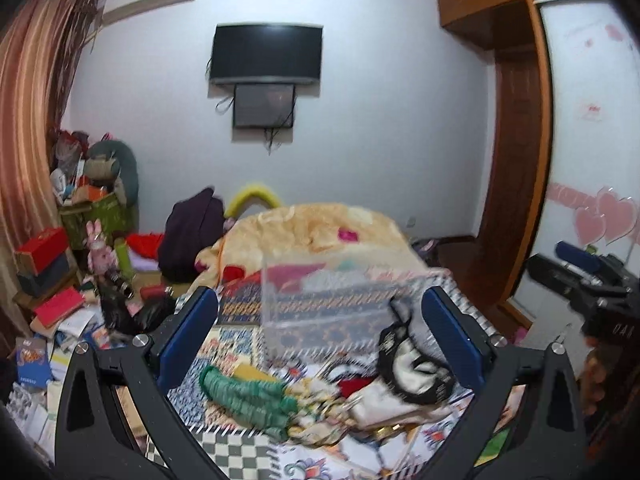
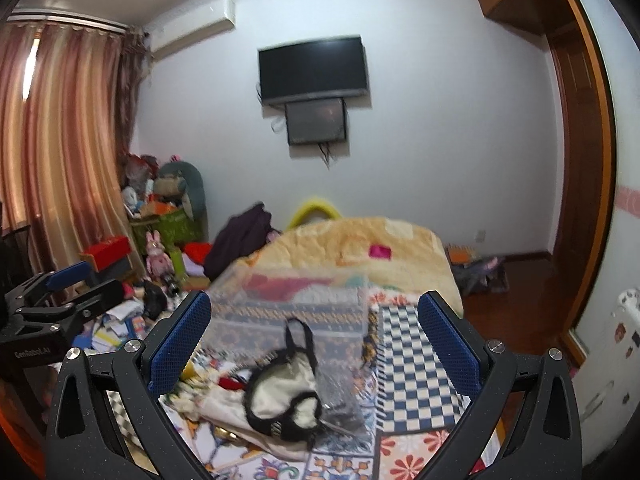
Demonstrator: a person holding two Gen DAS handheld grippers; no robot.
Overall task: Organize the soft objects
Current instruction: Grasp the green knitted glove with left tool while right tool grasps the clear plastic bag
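Note:
A pile of soft items lies on the patterned bedspread (image 2: 416, 364): a cream garment with black trim (image 1: 412, 368) (image 2: 280, 396), a green knitted piece (image 1: 244, 396) and a cream cloth (image 1: 384, 404). A clear plastic box (image 1: 324, 296) (image 2: 288, 304) stands on the bed behind them. My left gripper (image 1: 320, 340) is open and empty, above the pile. My right gripper (image 2: 316, 348) is open and empty, above the cream garment. Each gripper shows at the edge of the other's view: the right one in the left wrist view (image 1: 580, 276), the left one in the right wrist view (image 2: 60, 292).
A yellow quilt (image 1: 320, 232) covers the far end of the bed. A dark purple garment (image 1: 192, 232) lies at its left. Boxes, books and plush toys (image 1: 80, 280) crowd the floor at left. A wooden wardrobe (image 1: 516, 160) stands at right.

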